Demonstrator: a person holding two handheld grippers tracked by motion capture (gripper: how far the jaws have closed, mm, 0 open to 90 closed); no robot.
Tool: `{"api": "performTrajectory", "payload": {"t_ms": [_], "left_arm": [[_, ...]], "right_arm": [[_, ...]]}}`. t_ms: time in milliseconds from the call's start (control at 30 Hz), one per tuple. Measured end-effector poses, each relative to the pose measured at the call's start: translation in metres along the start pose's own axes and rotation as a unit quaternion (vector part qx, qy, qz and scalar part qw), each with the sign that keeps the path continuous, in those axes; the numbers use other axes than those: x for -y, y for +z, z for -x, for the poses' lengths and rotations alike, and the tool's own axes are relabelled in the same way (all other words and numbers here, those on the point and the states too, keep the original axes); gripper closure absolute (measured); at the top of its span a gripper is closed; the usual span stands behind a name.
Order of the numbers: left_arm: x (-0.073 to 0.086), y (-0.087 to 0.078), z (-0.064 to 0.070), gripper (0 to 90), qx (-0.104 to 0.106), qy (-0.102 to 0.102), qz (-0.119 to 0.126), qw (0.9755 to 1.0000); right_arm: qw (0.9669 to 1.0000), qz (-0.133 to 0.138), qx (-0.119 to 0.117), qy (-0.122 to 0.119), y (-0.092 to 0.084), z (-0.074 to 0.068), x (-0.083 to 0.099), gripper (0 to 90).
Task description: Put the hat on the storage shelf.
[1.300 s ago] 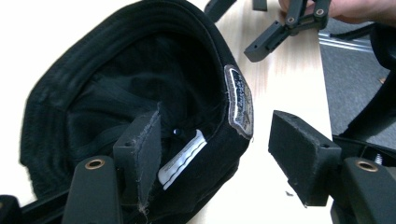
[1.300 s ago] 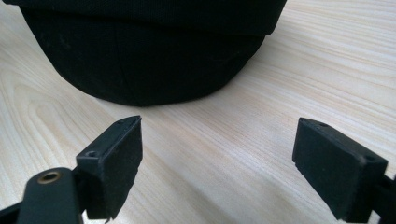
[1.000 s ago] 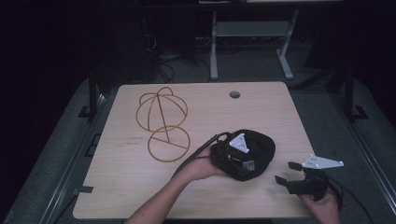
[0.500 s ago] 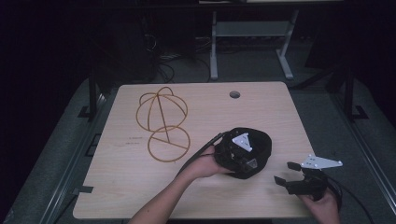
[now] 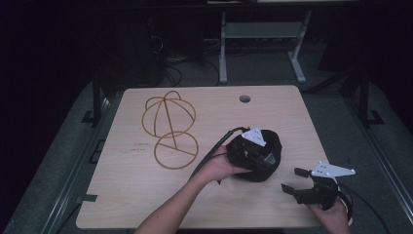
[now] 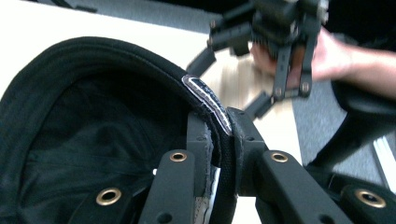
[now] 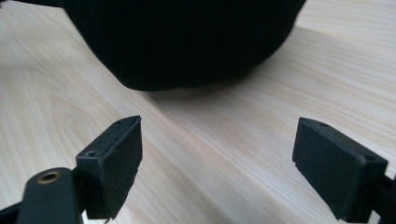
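A black cap point(image 5: 271, 168) lies crown down on the wooden table point(image 5: 146, 195), right of centre. My left gripper point(image 5: 258, 152) reaches into it from the left. In the left gripper view its jaws have just been closing and now pinch the cap's rim point(image 6: 205, 95) between the pads; my left gripper point(image 6: 219, 135) is shut on it. My right gripper point(image 5: 291, 179) hovers open near the table's front right corner, pointing at the cap. Bare wood lies between its pads point(image 7: 116, 154), and the cap point(image 7: 187, 42) sits just beyond my right gripper point(image 7: 219, 154).
A golden wire frame point(image 5: 168, 126), shaped like a dome on a ring base, stands at the table's left centre. A round cable hole point(image 5: 244, 99) is near the far edge. The right hand and its gripper point(image 6: 275, 46) appear beyond the cap in the left gripper view.
The left hand has risen slightly, with the cap's near rim tipping up with it. The right gripper has stayed where it was.
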State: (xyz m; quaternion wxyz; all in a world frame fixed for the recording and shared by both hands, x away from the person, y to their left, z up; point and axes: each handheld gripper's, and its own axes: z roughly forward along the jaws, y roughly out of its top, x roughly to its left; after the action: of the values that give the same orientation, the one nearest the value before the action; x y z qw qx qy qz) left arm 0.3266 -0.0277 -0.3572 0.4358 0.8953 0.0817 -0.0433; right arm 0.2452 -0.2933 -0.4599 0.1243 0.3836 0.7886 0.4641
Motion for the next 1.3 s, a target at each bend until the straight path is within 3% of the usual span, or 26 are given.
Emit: {"api": "performTrajectory", "payload": {"t_ms": [300,367,500,633,800,900,933,967,1000,1100,1133,1167,1200,1300], "left_arm": [[-0.014,-0.005,-0.005,80.3,-0.003,-0.019,0.031,0.9993],[-0.021,-0.006,-0.006,80.3,-0.001,-0.026,0.048,0.9985],[-0.028,-0.004,-0.005,80.3,0.007,-0.026,0.050,0.9984],[-0.034,0.000,0.001,80.3,0.019,-0.022,0.054,0.9981],[-0.040,0.002,0.008,80.5,0.031,-0.015,0.051,0.9981],[-0.045,0.003,0.013,80.5,0.041,-0.005,0.052,0.9978],[-0.048,0.002,0.017,80.5,0.042,0.003,0.050,0.9978],[-0.048,0.002,0.017,80.5,0.042,0.003,0.050,0.9978],[-0.050,0.002,0.019,80.5,0.044,0.005,0.051,0.9977],[-0.051,0.001,0.022,80.6,0.053,0.008,0.054,0.9971],[-0.052,0.001,0.024,80.5,0.048,0.016,0.049,0.9975],[-0.052,0.001,0.024,80.5,0.048,0.016,0.049,0.9975],[-0.052,0.002,0.025,80.5,0.047,0.016,0.046,0.9977],[-0.051,0.002,0.025,80.5,0.042,0.016,0.041,0.9981]], "right_arm": [[0.9991,0.038,-0.013,-0.015,0.001,-0.014,-0.009,15.6],[0.9986,0.048,-0.008,-0.022,0.002,-0.019,-0.012,15.7],[0.9972,0.070,-0.002,-0.027,0.000,-0.022,-0.016,15.7],[0.9941,0.101,0.022,-0.032,-0.006,-0.023,-0.021,15.7],[0.9935,0.104,0.032,-0.033,-0.007,-0.022,-0.020,16.6],[0.9926,0.109,0.035,-0.041,-0.008,-0.024,-0.021,23.0],[0.9912,0.117,0.037,-0.048,-0.010,-0.025,-0.021,30.0],[0.9912,0.117,0.037,-0.048,-0.010,-0.025,-0.021,30.0],[0.9907,0.121,0.033,-0.052,-0.013,-0.025,-0.021,40.4],[0.9900,0.129,0.024,-0.053,-0.015,-0.024,-0.021,47.3],[0.9897,0.131,0.015,-0.055,-0.016,-0.023,-0.021,57.3],[0.9897,0.131,0.015,-0.055,-0.016,-0.023,-0.021,57.3],[0.9906,0.126,0.005,-0.054,-0.016,-0.023,-0.021,65.6],[0.9910,0.123,0.001,-0.053,-0.016,-0.023,-0.022,71.9]]}}
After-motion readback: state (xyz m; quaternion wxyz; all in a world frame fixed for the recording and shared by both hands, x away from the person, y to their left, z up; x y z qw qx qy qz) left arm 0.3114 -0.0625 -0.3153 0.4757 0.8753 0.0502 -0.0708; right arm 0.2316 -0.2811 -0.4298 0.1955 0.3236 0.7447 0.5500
